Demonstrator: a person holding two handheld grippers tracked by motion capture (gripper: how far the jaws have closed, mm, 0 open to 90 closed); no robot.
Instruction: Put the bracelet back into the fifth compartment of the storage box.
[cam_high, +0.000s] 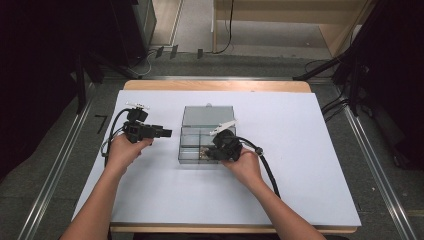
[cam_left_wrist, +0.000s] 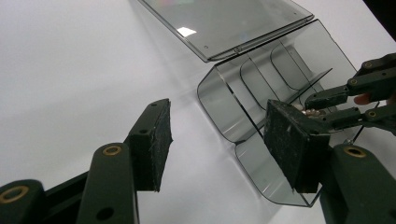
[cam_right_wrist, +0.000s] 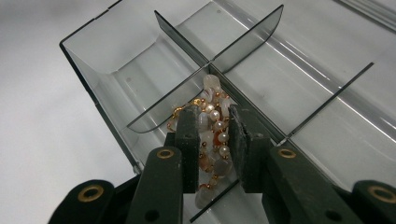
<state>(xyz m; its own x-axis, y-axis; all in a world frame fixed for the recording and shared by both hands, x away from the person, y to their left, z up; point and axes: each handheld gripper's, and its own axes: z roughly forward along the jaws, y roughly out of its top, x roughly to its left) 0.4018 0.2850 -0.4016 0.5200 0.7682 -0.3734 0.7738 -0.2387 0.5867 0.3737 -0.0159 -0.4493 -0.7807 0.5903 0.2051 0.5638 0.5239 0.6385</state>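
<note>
Seen from the high view: a smoky clear plastic organiser box (cam_high: 192, 136) in the middle of a white sheet (cam_high: 300, 150) covering the wooden table (cam_high: 215, 85), its hinged lid (cam_high: 207, 116) thrown back flat on the far side. Inside, thin dividers splitting the tray into compartments. Lying in the near compartment next to the central cross of dividers, a beaded bracelet (cam_right_wrist: 212, 126) of pale stone, pearl-like and small golden beads, bunched against the divider walls. Right gripper (cam_right_wrist: 214, 140) reaching down into that compartment, jaws set narrowly with the bracelet between them, both pads appearing to touch the beads on either side, so pinching the strand. From the high view, the same right gripper (cam_high: 206, 152) at the near right part of the box, hand behind it, cable trailing off towards the near edge. Left gripper (cam_high: 169, 133) held off to the left of the box, apart from it, above the sheet, pointing towards it. Jaws of the left gripper (cam_left_wrist: 217, 140) spread wide, holding nothing, with the box's rounded end wall (cam_left_wrist: 219, 107) beyond them.
</note>
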